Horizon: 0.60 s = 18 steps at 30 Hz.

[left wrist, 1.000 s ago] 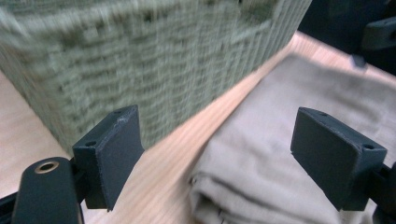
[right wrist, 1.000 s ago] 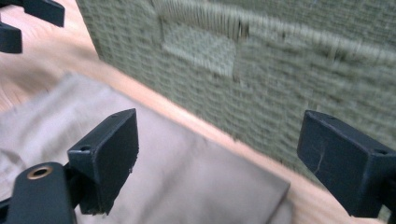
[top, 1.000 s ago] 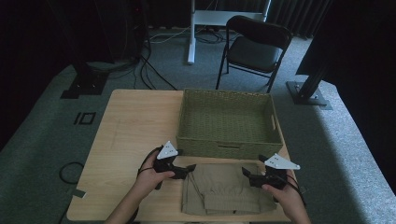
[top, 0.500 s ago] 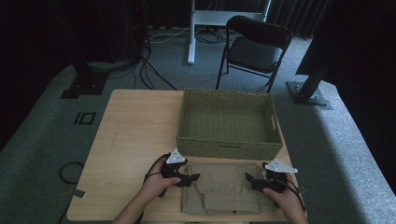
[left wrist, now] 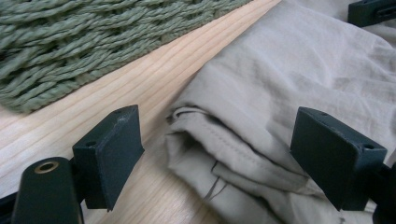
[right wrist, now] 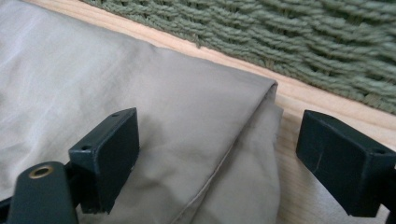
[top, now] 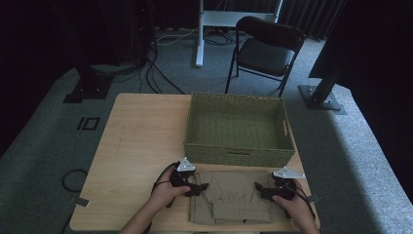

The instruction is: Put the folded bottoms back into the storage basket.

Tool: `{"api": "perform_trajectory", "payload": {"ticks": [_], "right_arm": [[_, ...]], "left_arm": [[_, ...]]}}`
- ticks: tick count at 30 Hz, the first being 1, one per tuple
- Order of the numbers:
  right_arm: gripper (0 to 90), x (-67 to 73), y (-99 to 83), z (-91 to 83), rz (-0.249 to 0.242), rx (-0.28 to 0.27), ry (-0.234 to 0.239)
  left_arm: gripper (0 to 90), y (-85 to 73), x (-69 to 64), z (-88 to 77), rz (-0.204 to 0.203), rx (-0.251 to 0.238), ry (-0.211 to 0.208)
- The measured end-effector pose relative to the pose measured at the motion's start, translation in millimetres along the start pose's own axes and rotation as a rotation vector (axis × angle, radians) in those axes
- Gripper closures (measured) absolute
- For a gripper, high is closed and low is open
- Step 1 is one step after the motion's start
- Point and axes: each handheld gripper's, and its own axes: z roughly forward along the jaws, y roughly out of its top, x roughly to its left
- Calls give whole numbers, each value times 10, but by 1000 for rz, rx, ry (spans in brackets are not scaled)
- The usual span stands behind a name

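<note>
Both jaws stand wide, unclenched: the left gripper (top: 198, 187) and right gripper (top: 259, 190) straddle opposite edges of the folded khaki cloth garment (top: 231, 197), lying just before the green woven basket (top: 238, 152); hands low.

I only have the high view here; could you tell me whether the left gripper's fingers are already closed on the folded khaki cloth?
Observer: Not yet. In the left gripper view the left gripper stands open, with the folded corner of the khaki cloth lying between its fingers.
Operator: Thank you. And how is the right side placed?
Observer: The right gripper is open too; the cloth's folded edge runs between its fingers, and bare table shows beside that edge.
Operator: Is the basket close to it?
Observer: Yes, the green woven basket wall rises just beyond a narrow strip of wood, apart from the cloth.
</note>
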Motion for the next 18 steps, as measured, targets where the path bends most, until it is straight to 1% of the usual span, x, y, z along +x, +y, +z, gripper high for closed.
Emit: {"api": "perform_trajectory", "payload": {"ticks": [3, 5, 7, 8, 10, 11, 12, 13, 14, 15, 16, 17, 18], "right_arm": [[143, 5, 1, 3, -2, 2, 0], [148, 11, 1, 4, -9, 1, 9], [148, 14, 0, 2, -7, -1, 17], [147, 15, -1, 1, -5, -2, 18], [137, 28, 2, 7, -1, -1, 11], [131, 38, 5, 12, 2, 1, 7], [134, 44, 8, 17, -1, 2, 3], [150, 52, 10, 19, -4, 4, -5], [171, 58, 11, 20, -13, 2, -10], [199, 63, 14, 22, -22, 2, -12], [227, 72, 16, 24, -34, 1, -13], [254, 84, 17, 26, -45, 0, -14], [293, 93, 19, 28, -55, -2, -12]], "left_arm": [[174, -1, -27, 32, 18, -12, 18], [173, 4, -45, 45, 9, -15, 30], [173, 5, -48, 46, 3, -16, 33], [173, 14, -57, 64, -28, -28, 43], [173, 30, -69, 88, -66, -43, 58], [173, 33, -68, 93, -74, -46, 59], [174, 35, -65, 95, -74, -46, 60], [174, 38, -67, 96, -63, -41, 62], [177, 41, -76, 98, -35, -30, 71], [192, 44, -87, 97, 15, -11, 87], [227, 45, -101, 101, 57, 0, 93], [257, 46, -114, 104, 80, 3, 88], [312, 43, -129, 105, 100, 3, 78]]}}
